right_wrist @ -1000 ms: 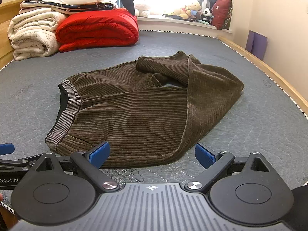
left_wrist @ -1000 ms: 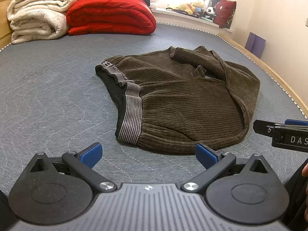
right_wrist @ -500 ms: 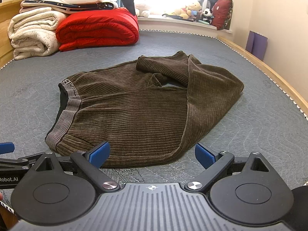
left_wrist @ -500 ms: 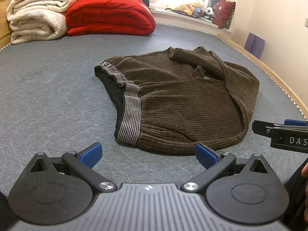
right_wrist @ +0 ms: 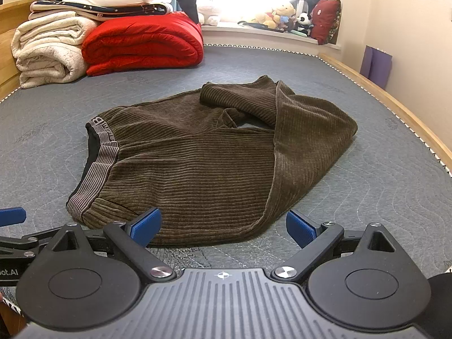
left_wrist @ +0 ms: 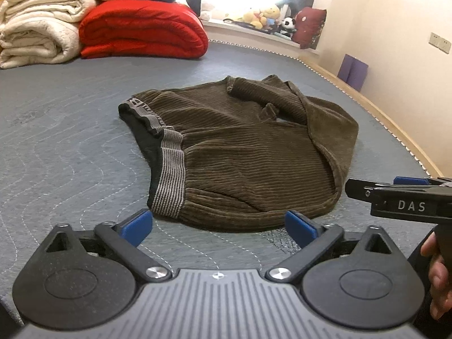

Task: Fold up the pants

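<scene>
Pants (left_wrist: pixel 243 158) lie loosely bunched, barely folded, just ahead of the left gripper (left_wrist: pixel 219 224) and right gripper (right_wrist: pixel 223 223), both spread wide and empty.

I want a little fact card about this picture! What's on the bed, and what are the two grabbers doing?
Main thing: brown corduroy pants, lying crumpled and partly doubled over
Waistband: striped grey, on the left side
Surface: grey quilted mattress
Left gripper: open, holding nothing, just short of the pants' near edge
Right gripper: open, holding nothing, near edge of the pants between its fingers
Behind the pants: red blanket beside cream blanket, both folded
Windowsill: stuffed toys
Folding: not tidy yet
</scene>
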{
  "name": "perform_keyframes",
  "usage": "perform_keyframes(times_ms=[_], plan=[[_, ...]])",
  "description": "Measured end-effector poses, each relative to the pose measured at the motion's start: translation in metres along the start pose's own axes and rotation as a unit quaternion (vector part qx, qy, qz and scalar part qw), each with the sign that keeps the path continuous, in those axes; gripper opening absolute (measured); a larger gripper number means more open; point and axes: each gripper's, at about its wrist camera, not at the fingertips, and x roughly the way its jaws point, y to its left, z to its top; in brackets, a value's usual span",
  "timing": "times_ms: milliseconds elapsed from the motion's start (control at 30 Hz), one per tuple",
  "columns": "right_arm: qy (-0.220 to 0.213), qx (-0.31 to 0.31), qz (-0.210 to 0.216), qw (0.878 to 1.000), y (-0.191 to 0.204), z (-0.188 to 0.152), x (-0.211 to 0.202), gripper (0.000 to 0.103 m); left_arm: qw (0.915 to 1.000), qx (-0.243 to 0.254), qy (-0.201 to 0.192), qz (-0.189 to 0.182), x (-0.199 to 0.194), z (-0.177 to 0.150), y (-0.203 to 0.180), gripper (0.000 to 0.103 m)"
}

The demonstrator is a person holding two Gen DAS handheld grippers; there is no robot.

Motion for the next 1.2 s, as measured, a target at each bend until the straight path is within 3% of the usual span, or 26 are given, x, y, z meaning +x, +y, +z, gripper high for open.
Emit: perform_keyframes(times_ms=[133,233,333,400,467,567,600,633,700,933,1033,1133,1200], plan=[[0.000,0.000,0.000,1.000,0.000,0.000,0.000,0.095,1.0000,0.000,-0.003,-0.008,-0.001,-0.001,-0.001,0.089],[0.000,0.000,0.000,1.000,0.000,0.000,0.000,0.095,0.9999,0.001,-0.003,-0.015,-0.002,-0.001,-0.001,0.072],[-0.002,0.000,-0.001,1.000,0.000,0.001,0.000,0.095,0.9996,0.007,-0.003,-0.027,-0.002,-0.001,-0.002,0.049],[-0.003,0.003,0.001,1.000,0.000,0.001,-0.001,0.095,0.9994,0.018,-0.007,-0.028,-0.005,-0.002,-0.005,0.017],[-0.005,0.004,0.005,1.000,-0.001,0.001,-0.002,0.095,0.9990,0.038,0.003,-0.024,-0.004,-0.003,-0.007,0.004],[-0.011,0.001,0.012,1.000,0.001,0.003,-0.004,0.081,0.9987,0.032,0.016,-0.036,-0.002,0.001,0.001,0.003],[-0.014,-0.001,0.015,1.000,0.002,0.004,-0.004,0.067,0.9989,0.029,0.016,-0.034,-0.001,0.004,0.004,0.002],[-0.016,-0.002,0.022,1.000,0.003,0.005,-0.004,0.046,0.9990,0.022,0.015,-0.036,-0.001,0.009,0.010,0.002],[-0.014,-0.005,0.049,0.999,0.005,0.007,-0.003,0.030,0.9986,-0.006,0.018,-0.050,0.002,0.019,0.027,0.003],[0.003,-0.065,0.119,0.991,0.040,0.007,0.012,0.029,0.9953,-0.057,0.059,-0.052,0.046,0.046,0.086,0.003],[0.019,-0.093,0.139,0.986,0.061,0.004,0.025,0.035,0.9910,-0.099,0.072,-0.055,0.069,0.053,0.112,0.005],[0.032,-0.120,0.154,0.980,0.080,0.001,0.043,0.043,0.9809,-0.158,0.087,-0.072,0.098,0.058,0.135,0.020],[0.037,-0.144,0.157,0.976,0.092,-0.002,0.056,0.049,0.9756,-0.183,0.093,-0.077,0.116,0.059,0.143,0.042]])
